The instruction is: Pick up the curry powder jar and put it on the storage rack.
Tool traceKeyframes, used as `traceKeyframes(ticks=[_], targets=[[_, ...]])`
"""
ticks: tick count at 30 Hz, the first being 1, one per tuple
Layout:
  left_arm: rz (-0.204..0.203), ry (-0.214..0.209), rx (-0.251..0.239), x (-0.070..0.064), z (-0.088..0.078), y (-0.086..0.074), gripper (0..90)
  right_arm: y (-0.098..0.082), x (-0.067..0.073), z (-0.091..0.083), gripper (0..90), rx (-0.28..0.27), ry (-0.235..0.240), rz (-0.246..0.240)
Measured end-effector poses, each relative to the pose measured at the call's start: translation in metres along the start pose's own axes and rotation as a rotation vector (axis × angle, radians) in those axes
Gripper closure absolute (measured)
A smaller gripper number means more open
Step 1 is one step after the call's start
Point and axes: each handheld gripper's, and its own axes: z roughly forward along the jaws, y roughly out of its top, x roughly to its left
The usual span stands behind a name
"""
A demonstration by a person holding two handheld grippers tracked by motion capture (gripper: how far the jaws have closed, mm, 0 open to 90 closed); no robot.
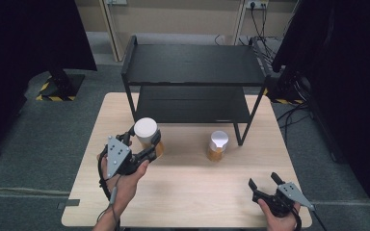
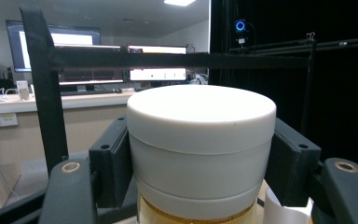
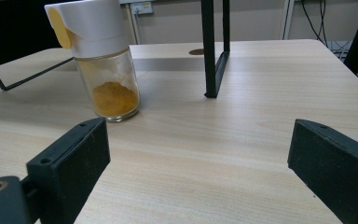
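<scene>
L gripper (image 1: 144, 144) fingers clamped on white-lidded spice jar (image 1: 147, 134), front-left of black shelf rack (image 1: 192, 72); R gripper (image 1: 265, 185) fingers spread, nothing held, low over tabletop (image 1: 197, 192); 2nd spice jar (image 1: 217, 146) stands mid-tabletop.

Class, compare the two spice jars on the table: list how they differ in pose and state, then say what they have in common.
The left jar is clamped at its white lid by the left gripper; the right jar stands free on the table, apart from the open right gripper. The left jar sits just before the black shelf's left leg, the right jar nearer its right leg. Both are clear jars with white lids holding orange-yellow powder.
</scene>
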Motion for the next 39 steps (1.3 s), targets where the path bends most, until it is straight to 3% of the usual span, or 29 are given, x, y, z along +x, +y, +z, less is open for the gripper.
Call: traceKeyframes(ticks=[19,39], targets=[[0.023,0.051,-0.049,0.003,0.02,0.034,33.8,0.0,-0.001,0.0,5.6,0.001,0.001,0.004],[0.02,0.095,-0.093,0.006,0.042,0.071,33.8,0.0,-0.001,0.0,5.6,0.001,0.001,0.009]])
